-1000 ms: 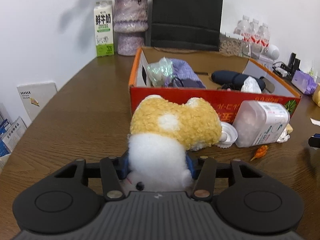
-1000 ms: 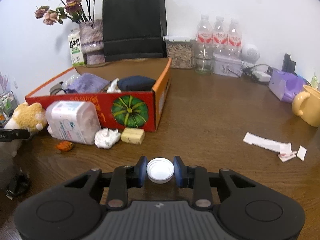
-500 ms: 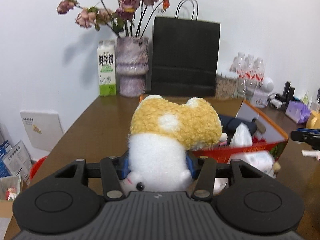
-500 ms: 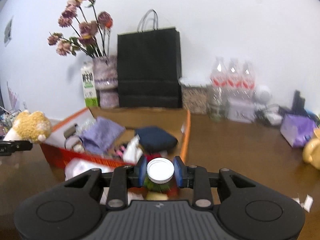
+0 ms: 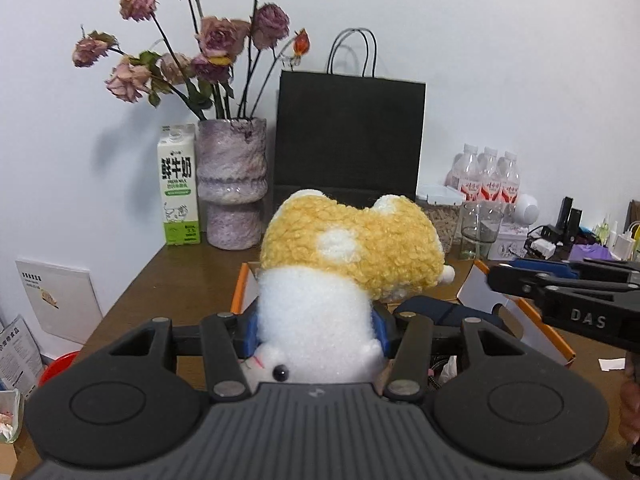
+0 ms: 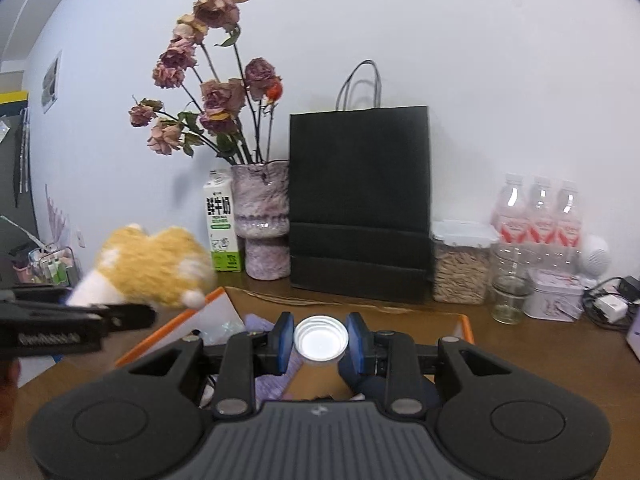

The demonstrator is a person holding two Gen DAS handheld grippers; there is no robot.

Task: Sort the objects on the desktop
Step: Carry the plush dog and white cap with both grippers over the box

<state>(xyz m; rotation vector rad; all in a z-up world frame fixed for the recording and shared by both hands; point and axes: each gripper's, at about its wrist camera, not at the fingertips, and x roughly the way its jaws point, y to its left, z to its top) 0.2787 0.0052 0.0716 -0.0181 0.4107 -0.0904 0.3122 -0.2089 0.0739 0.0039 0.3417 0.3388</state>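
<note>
You are in the middle of the sort, with a thing in each hand and neither one put down yet. Your left claw [image 5: 316,330] is clamped on the white belly of a plush toy [image 5: 352,256], carried in the air over the near left corner of the orange box [image 5: 240,288]. Your right claw [image 6: 320,340] pinches a small white cap [image 6: 320,339] between its blue pads, also in the air above the box [image 6: 466,326].

Some things already lie in the box: a purple cloth [image 6: 272,384], a dark blue bundle [image 5: 440,312] and something white beside it. So part of the job looks done. What is left, as far as I can judge, is to lower both loads into the box and let go. I cannot see the front of the surface from here, so I cannot tell you how much else waits there.

The toy is soft and shaggy, yellow on the back with white patches, white underneath, with a black bead eye down by the claw. It hangs head-down towards you and bulges past the pads on both sides, so the grip will probably hold. The cap is round, ribbed and open side up; it sits squarely between the pads.
</note>
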